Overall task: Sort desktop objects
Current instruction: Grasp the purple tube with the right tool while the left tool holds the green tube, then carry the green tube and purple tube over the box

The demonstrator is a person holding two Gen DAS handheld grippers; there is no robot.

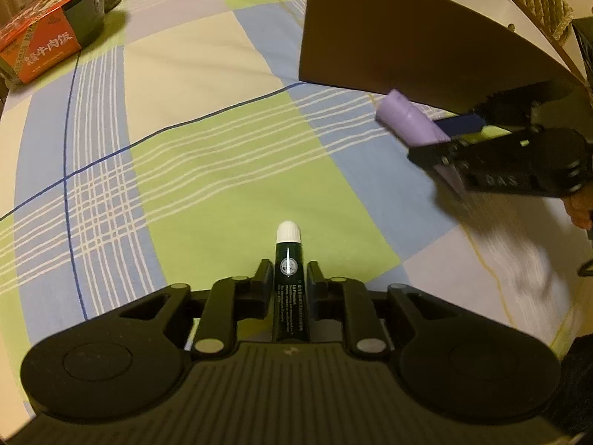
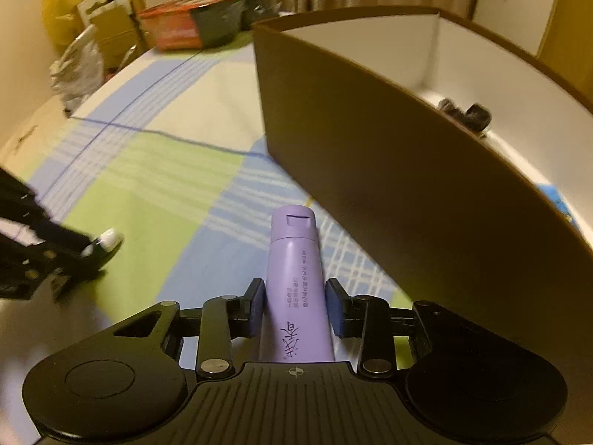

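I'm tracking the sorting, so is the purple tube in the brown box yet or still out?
Out. The purple tube is clamped in the right hand-held gripper, outside the brown box wall, above the tablecloth.

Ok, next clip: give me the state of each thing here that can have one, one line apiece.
Left hand-held gripper: shut on the dark tube.
Dark tube: white cap on, held off the table, pointing forward.
Right hand-held gripper: shut on the purple tube.
Purple tube: capped, held near the box wall, not yet in.
Brown box: open-topped, upright, some small items already inside.
Orange food package: sealed, resting at the table's far edge.
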